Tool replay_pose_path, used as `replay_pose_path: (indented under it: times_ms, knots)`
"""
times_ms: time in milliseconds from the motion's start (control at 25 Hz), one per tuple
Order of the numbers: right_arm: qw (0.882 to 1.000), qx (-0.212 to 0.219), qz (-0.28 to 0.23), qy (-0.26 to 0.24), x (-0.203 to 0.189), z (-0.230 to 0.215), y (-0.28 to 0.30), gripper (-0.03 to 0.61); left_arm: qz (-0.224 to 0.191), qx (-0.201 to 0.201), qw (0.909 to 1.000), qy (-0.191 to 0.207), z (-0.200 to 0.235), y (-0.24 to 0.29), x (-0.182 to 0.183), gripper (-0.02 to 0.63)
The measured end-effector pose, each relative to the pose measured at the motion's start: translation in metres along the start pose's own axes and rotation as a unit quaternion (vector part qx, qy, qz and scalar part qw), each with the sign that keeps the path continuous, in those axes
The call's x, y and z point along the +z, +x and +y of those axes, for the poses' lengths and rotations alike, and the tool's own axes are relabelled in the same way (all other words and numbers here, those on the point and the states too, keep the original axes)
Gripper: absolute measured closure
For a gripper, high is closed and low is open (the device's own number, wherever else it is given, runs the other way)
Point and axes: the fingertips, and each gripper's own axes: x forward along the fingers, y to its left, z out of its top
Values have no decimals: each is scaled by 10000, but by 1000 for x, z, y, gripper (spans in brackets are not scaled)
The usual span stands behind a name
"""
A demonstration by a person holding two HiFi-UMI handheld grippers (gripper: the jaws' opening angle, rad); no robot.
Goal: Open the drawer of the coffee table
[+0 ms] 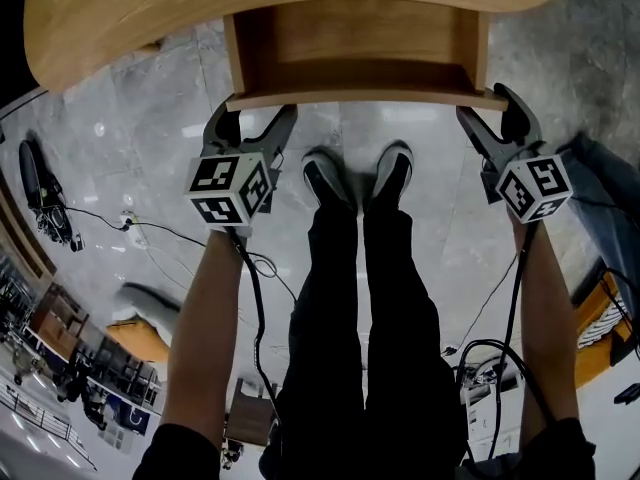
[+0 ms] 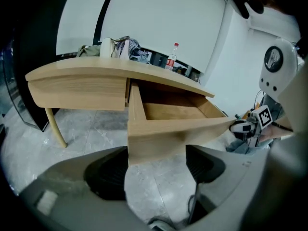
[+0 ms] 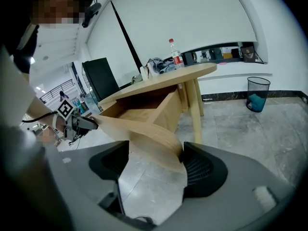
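The coffee table [image 1: 130, 18] is light wood, and its drawer [image 1: 360, 63] stands pulled out and empty. My left gripper [image 1: 258, 118] sits at the left end of the drawer front [image 1: 360, 98], and my right gripper [image 1: 490, 108] at the right end. In the left gripper view the front's left corner [image 2: 144, 143] lies between the wide jaws of the left gripper [image 2: 156, 165]; the pads do not clamp it. In the right gripper view the front's curved end [image 3: 154, 146] rests against one pad of the right gripper [image 3: 154, 162], with the other pad apart.
The person's legs and shoes [image 1: 355, 178] stand just below the drawer on the grey tiled floor. A bottle [image 2: 171, 57] and clutter sit on the tabletop. A table leg [image 3: 195, 109] and a waste bin [image 3: 257, 94] are to the right. Cables [image 1: 150, 228] trail on the floor.
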Motion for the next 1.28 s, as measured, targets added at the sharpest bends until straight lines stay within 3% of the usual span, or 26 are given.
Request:
replay_pose_path:
  times_ms: [560, 1280]
  knots:
    - [9996, -53, 269, 18, -33, 16, -16, 233, 140, -69, 9997, -191, -9, -17, -36, 230]
    - [9974, -174, 656, -245, -58, 10, -6, 230, 414, -125, 9991, -18, -5, 0, -56, 230]
